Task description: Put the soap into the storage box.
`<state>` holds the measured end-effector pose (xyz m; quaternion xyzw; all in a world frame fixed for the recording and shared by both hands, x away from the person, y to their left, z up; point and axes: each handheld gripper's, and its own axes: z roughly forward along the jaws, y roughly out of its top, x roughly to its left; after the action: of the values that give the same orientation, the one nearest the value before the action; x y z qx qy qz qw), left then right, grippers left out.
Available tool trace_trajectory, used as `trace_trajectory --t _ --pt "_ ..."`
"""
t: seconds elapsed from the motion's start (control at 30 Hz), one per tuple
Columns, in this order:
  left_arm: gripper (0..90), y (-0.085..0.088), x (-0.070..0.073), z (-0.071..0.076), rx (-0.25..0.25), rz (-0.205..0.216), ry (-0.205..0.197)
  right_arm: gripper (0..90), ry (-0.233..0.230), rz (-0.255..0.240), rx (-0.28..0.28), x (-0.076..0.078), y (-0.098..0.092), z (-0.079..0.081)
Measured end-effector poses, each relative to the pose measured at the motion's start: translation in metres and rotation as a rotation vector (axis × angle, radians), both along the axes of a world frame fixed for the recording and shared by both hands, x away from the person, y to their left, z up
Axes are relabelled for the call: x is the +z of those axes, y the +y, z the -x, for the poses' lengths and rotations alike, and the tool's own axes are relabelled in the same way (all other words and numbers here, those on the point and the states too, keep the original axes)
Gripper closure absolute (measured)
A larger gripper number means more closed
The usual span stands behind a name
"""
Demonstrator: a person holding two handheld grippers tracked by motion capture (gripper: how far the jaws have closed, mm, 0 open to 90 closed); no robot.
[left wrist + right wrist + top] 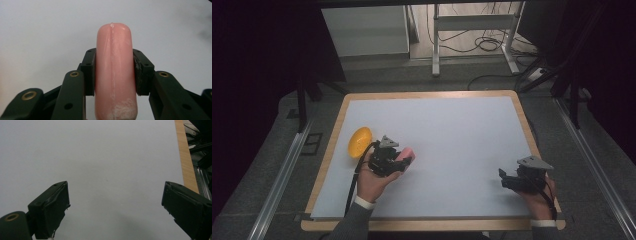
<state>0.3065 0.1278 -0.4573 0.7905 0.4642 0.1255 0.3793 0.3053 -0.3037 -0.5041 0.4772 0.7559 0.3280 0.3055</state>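
A pink sausage-shaped piece [113,72] stands clamped between the two black jaws of my left gripper [114,71]; its rounded end sticks out past the pads. From above, the left gripper [404,159] sits over the left part of the white table sheet [452,135], with the pink piece [407,151] poking out toward the right. My right gripper [115,202] is open above bare sheet, nothing between its jaws. In the high view the right gripper [504,179] rests near the front right corner.
A yellow bowl [359,142] lies tipped on its side at the sheet's left edge, just behind the left gripper. The wooden table rim [186,162] runs close to the right gripper's right side. Table legs and cables stand beyond the far edge.
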Motion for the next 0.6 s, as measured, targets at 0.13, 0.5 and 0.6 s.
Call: trace_trajectory --t 0.13,0.5,0.6 --pt "60.2 0.005 0.003 -0.001 0.01 0.006 -0.005 7.3 0.0 0.001 -0.001 0.0 0.0 0.0" --pt "60.2 0.017 0.012 -0.003 0.032 0.01 -0.021 7.3 0.002 0.006 -0.005 0.0 0.0 0.0" --pt "60.2 0.021 0.014 -0.004 0.039 0.006 -0.023 7.3 0.001 0.007 -0.006 -0.001 0.0 0.0"
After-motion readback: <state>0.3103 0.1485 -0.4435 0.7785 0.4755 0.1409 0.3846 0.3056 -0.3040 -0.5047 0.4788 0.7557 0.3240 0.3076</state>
